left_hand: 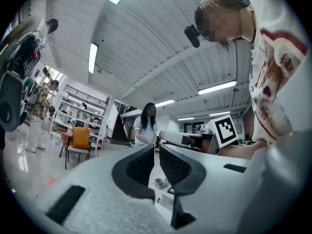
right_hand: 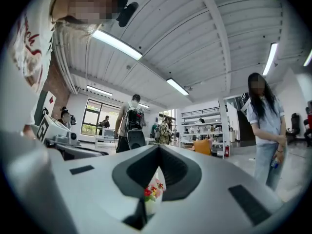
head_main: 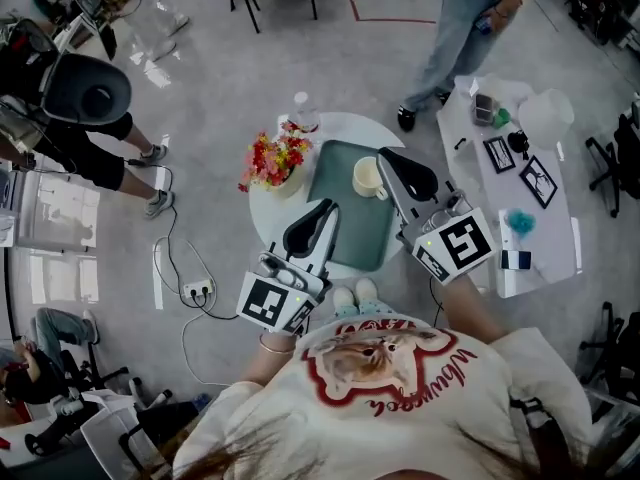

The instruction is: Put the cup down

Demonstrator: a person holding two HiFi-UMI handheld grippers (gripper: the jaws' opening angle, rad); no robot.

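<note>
A cream cup (head_main: 368,178) stands upright on a green tray (head_main: 335,173) on the small round white table (head_main: 262,218). Nothing holds the cup. My right gripper (head_main: 384,155) hovers just right of it, raised and apart, jaws shut and empty. My left gripper (head_main: 329,207) hangs over the tray's near left part, also shut and empty. In the left gripper view the left gripper (left_hand: 155,150) points out into the room, its jaws closed to a thin slit. In the right gripper view the right gripper (right_hand: 158,147) shows only flowers (right_hand: 152,191) below its closed tips.
A pot of red and yellow flowers (head_main: 272,160) and a water bottle (head_main: 303,113) stand on the table's left and far edge. A white side table (head_main: 560,228) with small items is at the right. A person (head_main: 460,28) stands beyond. A power strip (head_main: 195,290) lies on the floor.
</note>
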